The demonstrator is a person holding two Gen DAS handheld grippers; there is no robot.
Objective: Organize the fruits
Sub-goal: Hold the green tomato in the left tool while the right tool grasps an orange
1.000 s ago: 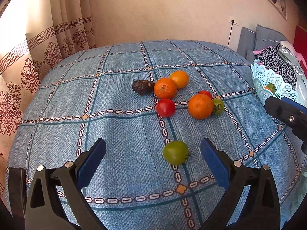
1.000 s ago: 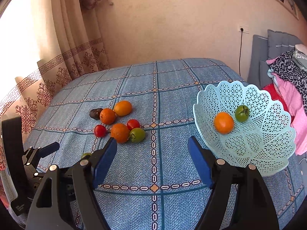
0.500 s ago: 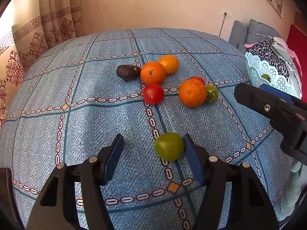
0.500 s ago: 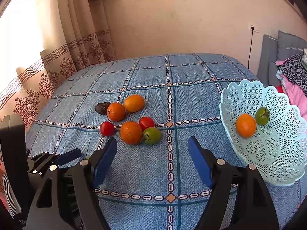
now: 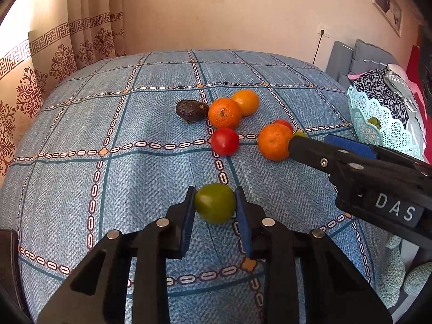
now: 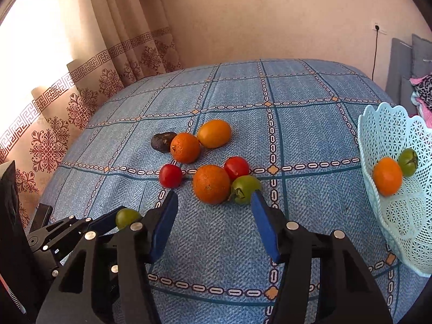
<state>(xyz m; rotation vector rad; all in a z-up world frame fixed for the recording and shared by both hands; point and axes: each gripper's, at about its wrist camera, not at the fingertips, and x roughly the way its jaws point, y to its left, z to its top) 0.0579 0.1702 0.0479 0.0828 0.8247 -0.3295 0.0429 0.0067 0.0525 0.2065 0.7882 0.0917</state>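
- Blue patterned woven tablecloth (image 6: 310,140) under everything.
- Pale-blue lattice plastic basket (image 6: 378,124) at 3 o'clock, holding an orange and a green tomato.
- Right gripper (image 6: 214,222) spread wide, empty, near the fruit cluster.
- Left gripper (image 5: 214,202) clenched around round green tomato (image 5: 215,202), at 6 o'clock from red tomato (image 5: 224,141).

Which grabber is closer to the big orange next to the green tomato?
Right. The right gripper hangs open just in front of that orange. The left gripper sits farther back, closed on the lone green tomato.
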